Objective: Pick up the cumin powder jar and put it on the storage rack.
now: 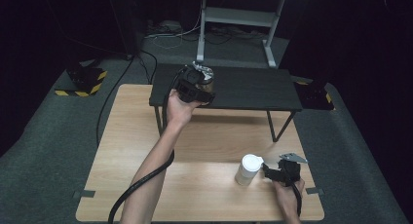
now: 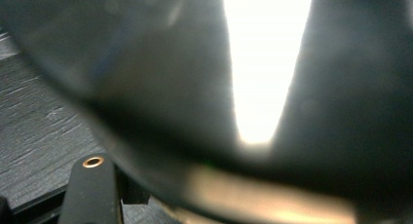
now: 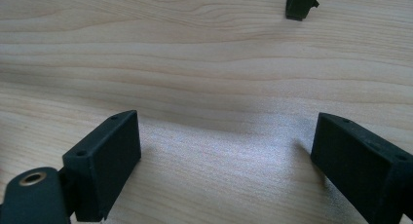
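Two hand-held grippers: right hand-held gripper (image 1: 271, 171) is gaping wide beside the white cup (image 1: 248, 169), risking nudging it over; left hand-held gripper (image 1: 196, 83), I cannot tell.

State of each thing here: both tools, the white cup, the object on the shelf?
Right tool: open, nothing between its jaws.
Left tool: open or shut cannot be told.
White cup: upright on the wooden table, lidded.
Dark blurred object: close to the lens, on the black shelf.
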